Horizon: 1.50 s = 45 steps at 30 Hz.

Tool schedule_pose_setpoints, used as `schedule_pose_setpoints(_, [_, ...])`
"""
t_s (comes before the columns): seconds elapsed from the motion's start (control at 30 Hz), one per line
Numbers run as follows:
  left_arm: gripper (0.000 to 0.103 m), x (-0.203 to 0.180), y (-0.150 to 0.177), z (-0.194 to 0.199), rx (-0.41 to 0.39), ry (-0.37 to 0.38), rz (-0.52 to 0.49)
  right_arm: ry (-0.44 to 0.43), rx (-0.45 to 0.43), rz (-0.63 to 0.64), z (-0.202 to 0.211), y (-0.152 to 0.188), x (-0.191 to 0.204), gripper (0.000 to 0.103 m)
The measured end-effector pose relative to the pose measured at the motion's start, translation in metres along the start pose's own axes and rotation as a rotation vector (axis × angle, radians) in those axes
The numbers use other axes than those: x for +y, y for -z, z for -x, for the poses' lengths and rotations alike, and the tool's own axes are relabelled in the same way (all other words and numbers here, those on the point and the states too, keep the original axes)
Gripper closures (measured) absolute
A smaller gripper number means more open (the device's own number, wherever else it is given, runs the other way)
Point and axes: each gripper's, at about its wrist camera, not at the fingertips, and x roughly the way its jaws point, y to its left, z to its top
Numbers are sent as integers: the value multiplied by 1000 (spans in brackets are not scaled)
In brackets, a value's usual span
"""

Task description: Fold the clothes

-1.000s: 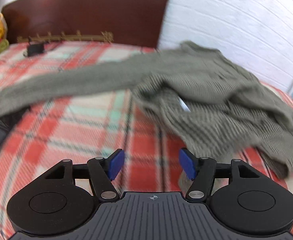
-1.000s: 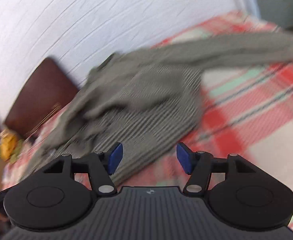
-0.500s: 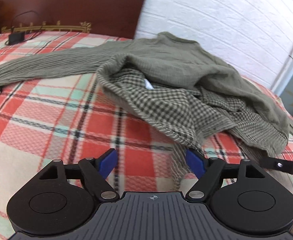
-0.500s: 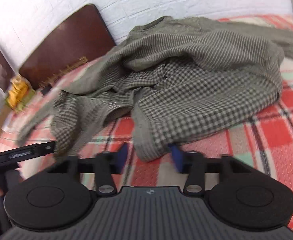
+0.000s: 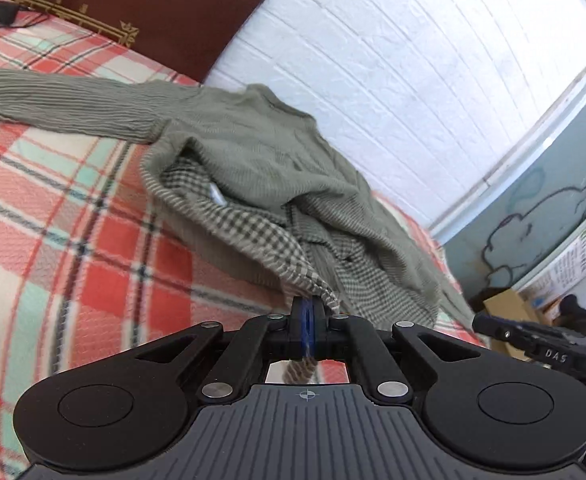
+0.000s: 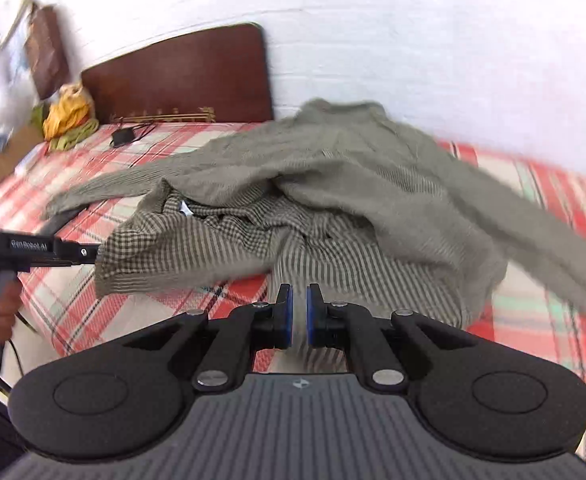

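Sweater [image 5: 253,152] hem pinched in left tool [image 5: 307,322], right tool [image 6: 297,312] nearly together on it, headboard [image 6: 181,76] behind.

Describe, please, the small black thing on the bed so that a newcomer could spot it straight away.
Start at the dark brown headboard against the white brick wall. Just in front of its gold trim, on the red plaid blanket, lies a small black charger with a thin cable. It lies apart from the grey-green sweater, and is the only hard, dark item on the blanket.
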Motion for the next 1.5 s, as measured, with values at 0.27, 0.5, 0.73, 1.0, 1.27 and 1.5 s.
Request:
schedule_pose_setpoints(0.27, [37,8,25,-1,58,-176,-47,-51,82,-93,-27,34,-1,79])
schedule_pose_setpoints(0.5, [25,-1,32,1,69,-72,-88,15,63,-192,-7,54,-23,58])
schedule_pose_setpoints(0.73, [24,-9,41,-7,63,-155,-185,-9,116,-227,-20,69,-26,56])
schedule_pose_setpoints(1.0, [86,-16,32,-49,90,-135,-180,6,130,-122,-27,69,-10,77])
schedule_pose_setpoints(1.27, [96,-31,17,4,16,209,3,-136,151,40,-19,51,21,100])
schedule_pose_setpoints(1.5, [90,-28,27,4,65,272,103,-248,221,34,-56,57,49,97])
